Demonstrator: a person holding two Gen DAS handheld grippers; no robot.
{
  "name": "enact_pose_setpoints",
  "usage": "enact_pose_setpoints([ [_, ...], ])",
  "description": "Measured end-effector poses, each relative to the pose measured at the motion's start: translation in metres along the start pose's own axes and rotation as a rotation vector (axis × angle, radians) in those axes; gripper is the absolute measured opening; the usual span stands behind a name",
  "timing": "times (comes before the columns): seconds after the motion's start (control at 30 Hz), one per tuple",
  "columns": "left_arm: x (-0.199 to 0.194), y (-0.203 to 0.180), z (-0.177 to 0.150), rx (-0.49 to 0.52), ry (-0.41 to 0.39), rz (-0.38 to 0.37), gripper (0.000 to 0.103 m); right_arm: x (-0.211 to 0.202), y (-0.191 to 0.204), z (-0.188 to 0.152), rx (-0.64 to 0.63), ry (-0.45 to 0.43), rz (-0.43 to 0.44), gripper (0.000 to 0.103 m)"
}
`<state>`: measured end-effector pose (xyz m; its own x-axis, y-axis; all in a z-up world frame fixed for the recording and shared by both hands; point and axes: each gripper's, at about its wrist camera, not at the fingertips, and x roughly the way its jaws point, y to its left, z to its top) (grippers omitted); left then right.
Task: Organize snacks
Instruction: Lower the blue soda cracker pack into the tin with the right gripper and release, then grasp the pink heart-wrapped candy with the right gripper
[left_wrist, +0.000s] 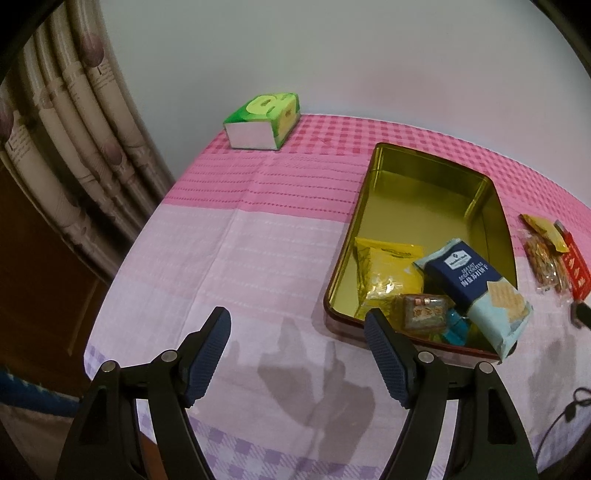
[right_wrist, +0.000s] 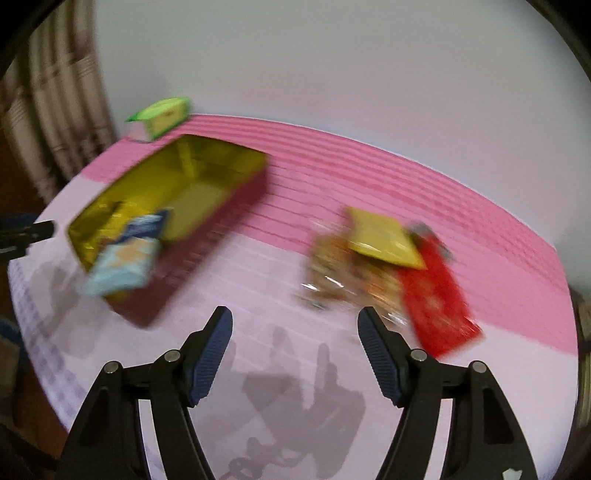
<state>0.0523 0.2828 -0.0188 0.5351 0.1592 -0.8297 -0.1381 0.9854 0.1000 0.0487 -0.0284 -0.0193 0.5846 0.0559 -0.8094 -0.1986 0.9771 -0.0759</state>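
Note:
A gold-lined tin (left_wrist: 413, 192) (right_wrist: 207, 173) with dark red walls sits on the pink tablecloth. Inside lie a yellow packet (left_wrist: 388, 273), a blue cracker pack (left_wrist: 480, 291) (right_wrist: 125, 258) leaning over the near rim, and a small brown sweet (left_wrist: 424, 310). To the tin's right a pile stays on the cloth: a clear nut bag (left_wrist: 543, 258) (right_wrist: 332, 269), a yellow sachet (right_wrist: 380, 236) and a red packet (left_wrist: 576, 266) (right_wrist: 436, 299). My left gripper (left_wrist: 297, 325) hangs open over bare cloth, left of the tin. My right gripper (right_wrist: 295, 325) is open and empty, just short of the pile; its view is blurred.
A green tissue box (left_wrist: 262, 120) (right_wrist: 162, 114) stands at the table's far left corner near a patterned curtain (left_wrist: 62, 147). A white wall runs behind the table. A black cable (left_wrist: 572, 406) lies at the near right edge. Pale cloth (right_wrist: 295, 369) spreads in front of both grippers.

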Motion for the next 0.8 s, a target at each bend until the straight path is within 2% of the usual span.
enact_pose_setpoints([
  [0.13, -0.001, -0.005, 0.0, 0.013, -0.001, -0.002, 0.075, 0.002, -0.049, -0.021, 0.092, 0.035, -0.074, 0.068],
  [0.27, -0.002, -0.008, 0.0, 0.018, -0.004, -0.008, 0.076, 0.007, -0.078, -0.043, 0.15, 0.069, -0.111, 0.068],
  [0.47, -0.004, -0.014, 0.001, 0.022, -0.022, -0.027, 0.076, 0.017, -0.096, -0.054, 0.216, 0.093, -0.095, 0.068],
  [0.7, -0.006, -0.025, -0.002, 0.036, -0.03, -0.036, 0.076, 0.032, -0.097, -0.054, 0.265, 0.099, -0.071, 0.068],
  [0.77, -0.009, -0.03, 0.0, 0.043, -0.041, -0.041, 0.076, 0.035, -0.099, -0.055, 0.274, 0.101, -0.069, 0.066],
  [0.8, -0.01, -0.033, 0.0, 0.047, -0.044, -0.041, 0.076, 0.036, -0.1, -0.055, 0.277, 0.101, -0.071, 0.061],
])
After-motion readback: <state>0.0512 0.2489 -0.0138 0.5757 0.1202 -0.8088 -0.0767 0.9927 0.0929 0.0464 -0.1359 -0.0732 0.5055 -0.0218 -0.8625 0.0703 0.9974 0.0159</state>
